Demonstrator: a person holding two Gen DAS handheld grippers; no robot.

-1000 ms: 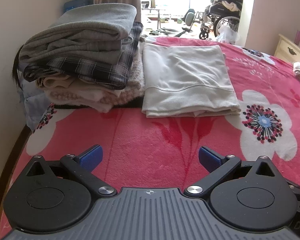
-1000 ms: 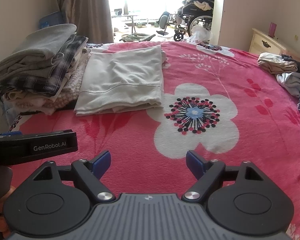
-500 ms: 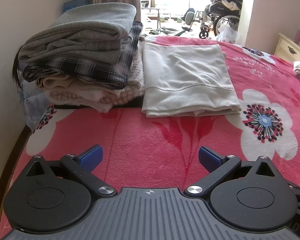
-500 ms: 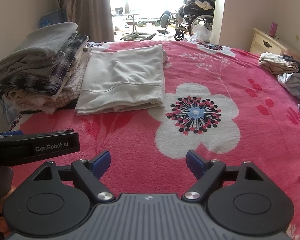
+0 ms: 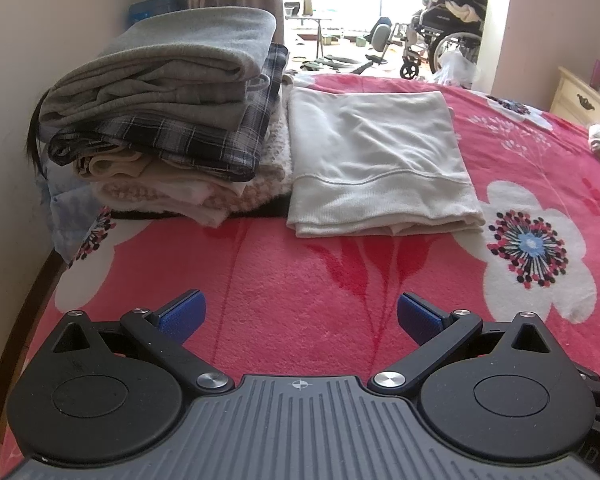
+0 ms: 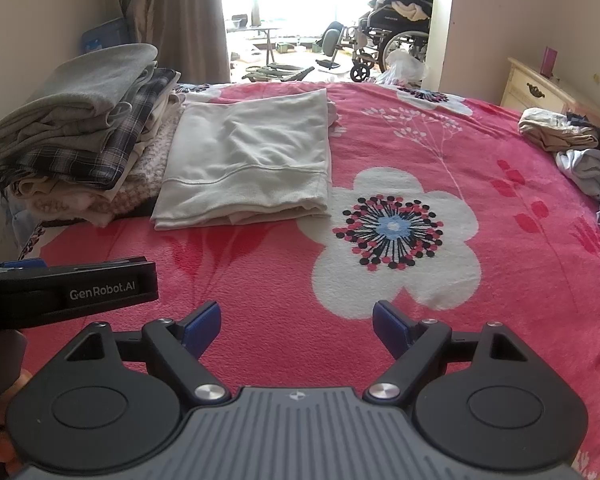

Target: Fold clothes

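Observation:
A folded cream garment (image 5: pixel 376 164) (image 6: pixel 248 164) lies flat on the pink flowered blanket (image 5: pixel 300 276) (image 6: pixel 500 200). To its left stands a stack of folded clothes (image 5: pixel 168 120) (image 6: pixel 80 132), grey on top, plaid below. My left gripper (image 5: pixel 298 316) is open over bare blanket, well short of the cream garment, with nothing between its blue pads. My right gripper (image 6: pixel 296 324) is open too, empty, over the blanket near the white flower. The left tool's body (image 6: pixel 68 292) shows at the left of the right wrist view.
A heap of unfolded clothes (image 6: pixel 572 144) lies at the bed's far right edge. A cream nightstand (image 6: pixel 540 88) stands behind it. The wall runs along the bed's left side. A wheelchair (image 6: pixel 396 32) and clutter sit in the bright room beyond.

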